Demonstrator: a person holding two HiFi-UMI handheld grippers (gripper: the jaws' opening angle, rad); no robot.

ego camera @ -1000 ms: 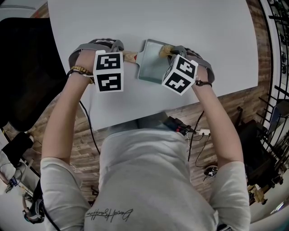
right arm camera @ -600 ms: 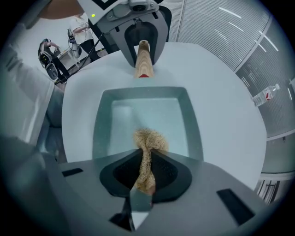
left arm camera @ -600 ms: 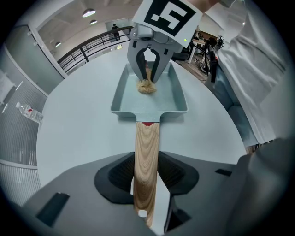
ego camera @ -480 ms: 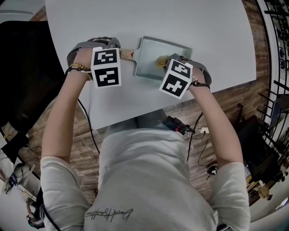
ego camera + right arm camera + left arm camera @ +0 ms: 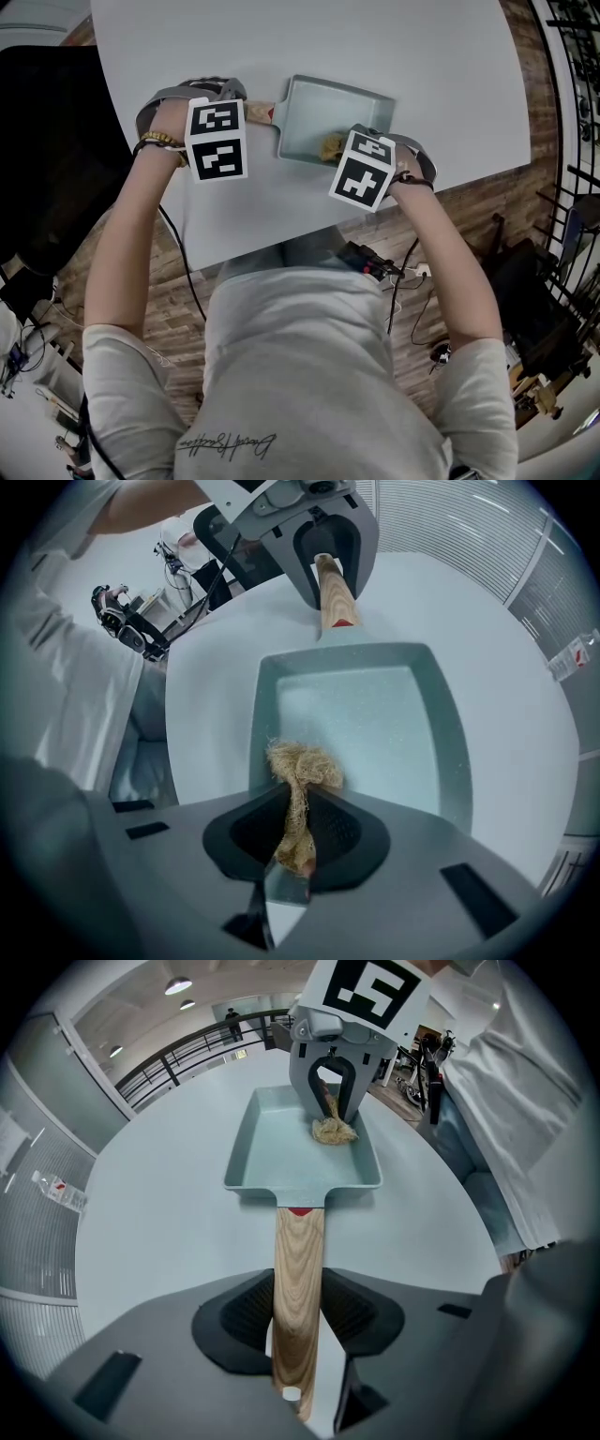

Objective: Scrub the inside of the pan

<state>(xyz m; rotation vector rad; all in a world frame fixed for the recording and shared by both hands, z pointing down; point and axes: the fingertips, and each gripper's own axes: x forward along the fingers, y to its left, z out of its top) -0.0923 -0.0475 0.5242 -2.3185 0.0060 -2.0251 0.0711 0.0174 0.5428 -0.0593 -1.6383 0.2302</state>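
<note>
Jaws: left gripper (image 5: 298,1321) squeezes the handle (image 5: 298,1251); right gripper (image 5: 298,834) pinches the scrubber (image 5: 303,764), now pulled back across the pan (image 5: 375,714) just ahead. Scrubbing continues.

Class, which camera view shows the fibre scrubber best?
The right gripper view: the scrubber sits close up, pinched in the right gripper's jaws in the pan. The left gripper view shows it small and far; the head view, a small tan clump.

Setting: a large open indoor workspace of lab type. Indicators: white table (image 5: 450,84), plank floor (image 5: 159,309) with loose cables (image 5: 409,276), black balcony railing (image 5: 187,1054), ceiling lamps (image 5: 178,986).
</note>
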